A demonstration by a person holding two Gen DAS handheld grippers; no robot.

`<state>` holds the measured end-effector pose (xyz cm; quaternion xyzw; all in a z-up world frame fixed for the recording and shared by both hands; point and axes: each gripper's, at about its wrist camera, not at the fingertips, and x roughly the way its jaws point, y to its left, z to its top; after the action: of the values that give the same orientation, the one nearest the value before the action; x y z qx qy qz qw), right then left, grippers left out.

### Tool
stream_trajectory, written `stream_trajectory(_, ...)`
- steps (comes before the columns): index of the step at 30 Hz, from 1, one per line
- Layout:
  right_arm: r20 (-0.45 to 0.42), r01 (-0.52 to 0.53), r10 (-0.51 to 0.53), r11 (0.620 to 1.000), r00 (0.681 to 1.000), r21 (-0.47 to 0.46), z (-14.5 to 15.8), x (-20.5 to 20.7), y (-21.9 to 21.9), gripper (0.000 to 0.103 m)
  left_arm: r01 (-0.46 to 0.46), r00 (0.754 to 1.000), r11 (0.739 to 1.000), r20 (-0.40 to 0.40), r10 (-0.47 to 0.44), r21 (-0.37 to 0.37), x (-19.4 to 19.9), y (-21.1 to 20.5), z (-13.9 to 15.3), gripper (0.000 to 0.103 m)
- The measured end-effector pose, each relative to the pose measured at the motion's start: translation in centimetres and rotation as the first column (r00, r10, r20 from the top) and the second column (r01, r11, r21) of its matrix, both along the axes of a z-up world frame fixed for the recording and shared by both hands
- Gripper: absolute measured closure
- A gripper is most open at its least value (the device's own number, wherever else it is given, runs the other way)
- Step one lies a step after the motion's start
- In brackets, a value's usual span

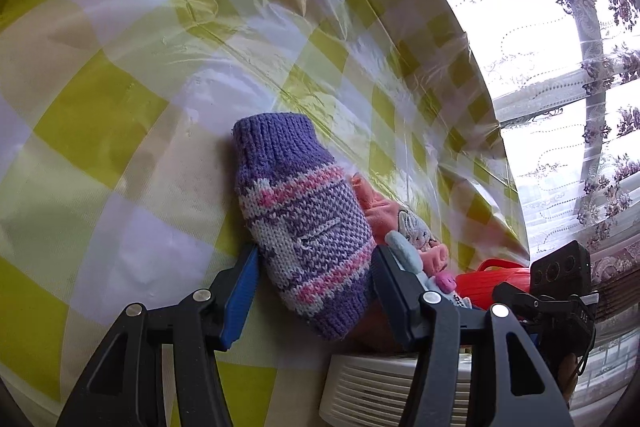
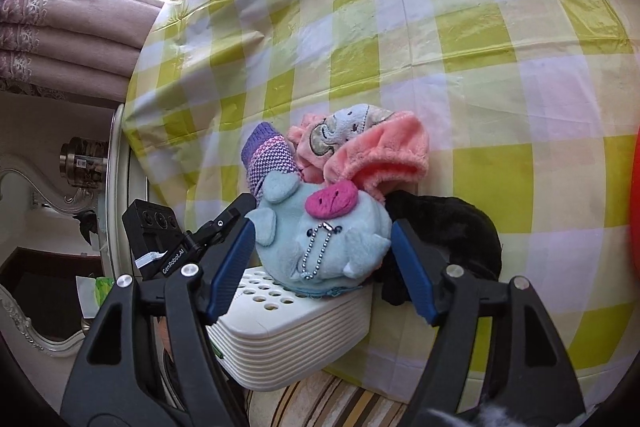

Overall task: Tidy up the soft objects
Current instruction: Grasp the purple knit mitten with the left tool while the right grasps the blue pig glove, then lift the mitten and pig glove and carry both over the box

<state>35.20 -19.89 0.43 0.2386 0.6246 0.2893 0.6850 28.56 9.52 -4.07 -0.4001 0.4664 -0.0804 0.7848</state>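
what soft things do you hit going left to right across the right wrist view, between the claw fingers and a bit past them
purple knit mitten → light blue plush pig → pink fleece item → black soft item. The pig sits on the white slotted basket, between the open right claw fingers.

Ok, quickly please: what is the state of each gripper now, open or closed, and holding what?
Left gripper: open around the purple knitted mitten, grip not certain.
Right gripper: open around the light blue plush toy, not clearly clamped.
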Motion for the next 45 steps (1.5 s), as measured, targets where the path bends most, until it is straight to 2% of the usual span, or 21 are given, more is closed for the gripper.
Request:
stream_trajectory(6, -0.005, -0.025, 0.025, 0.996, 1.000, -0.081, -0.8, 0.2, 1.5, 0.029, 0.011, 1.000, 1.000, 0.001, -0.011, 0.002, 0.4, -0.1, 0.0, 0.046)
stream_trajectory(9, 0.014, -0.044, 0.046, 0.989, 0.999, -0.143, -1.0, 0.2, 2.2, 0.031, 0.021, 1.000, 1.000, -0.003, -0.021, 0.013, 0.5, -0.3, -0.1, 0.055)
stream_trajectory(10, 0.017, -0.052, 0.055, 0.985, 0.998, -0.164, -1.2, 0.1, 2.5, 0.041, 0.025, 1.000, 1.000, -0.005, -0.025, 0.017, 0.6, -0.4, -0.2, 0.057)
stream_trajectory(13, 0.021, -0.060, 0.065, 0.977, 0.998, -0.203, -1.7, 0.0, 2.8, 0.055, 0.037, 0.999, 0.999, -0.005, -0.037, 0.024, 0.7, -0.6, -0.4, 0.069)
stream_trajectory(15, 0.029, -0.041, 0.048, 0.979, 0.998, -0.202, -1.7, -0.1, 2.5, 0.064, 0.033, 0.999, 0.999, 0.006, -0.033, 0.040, 0.7, -0.5, -0.2, 0.084)
stream_trajectory(17, 0.034, -0.028, 0.035, 0.983, 0.999, -0.180, -1.5, -0.1, 2.0, 0.066, 0.026, 0.999, 0.999, 0.019, -0.027, 0.045, 0.6, -0.3, 0.1, 0.089)
stream_trajectory(22, 0.093, -0.018, 0.032, 0.989, 0.995, -0.149, -0.3, -0.4, 1.4, 0.074, 0.019, 0.998, 0.998, 0.064, -0.023, 0.055, 0.3, -0.1, 1.0, 0.092)
stream_trajectory(26, 0.176, 0.001, 0.019, 0.993, 0.984, -0.114, 1.2, -0.6, 0.9, 0.076, -0.003, 0.996, 0.997, 0.095, -0.005, 0.080, -0.1, 0.1, 2.0, 0.092)
stream_trajectory(31, 0.260, 0.037, -0.005, 0.992, 0.965, -0.119, 2.5, -0.9, -0.2, 0.078, -0.051, 0.992, 0.994, 0.118, 0.040, 0.092, -0.9, 1.3, 2.6, 0.092)
stream_trajectory(39, 0.380, 0.118, -0.056, 0.983, 0.923, -0.141, 4.5, -2.4, -2.3, 0.078, -0.120, 0.982, 0.981, 0.161, 0.095, 0.150, -2.7, 2.2, 3.9, 0.092)
stream_trajectory(45, 0.470, 0.180, -0.089, 0.972, 0.878, -0.151, 6.2, -4.5, -4.2, 0.078, -0.165, 0.972, 0.966, 0.197, 0.125, 0.199, -4.8, 2.6, 4.9, 0.092)
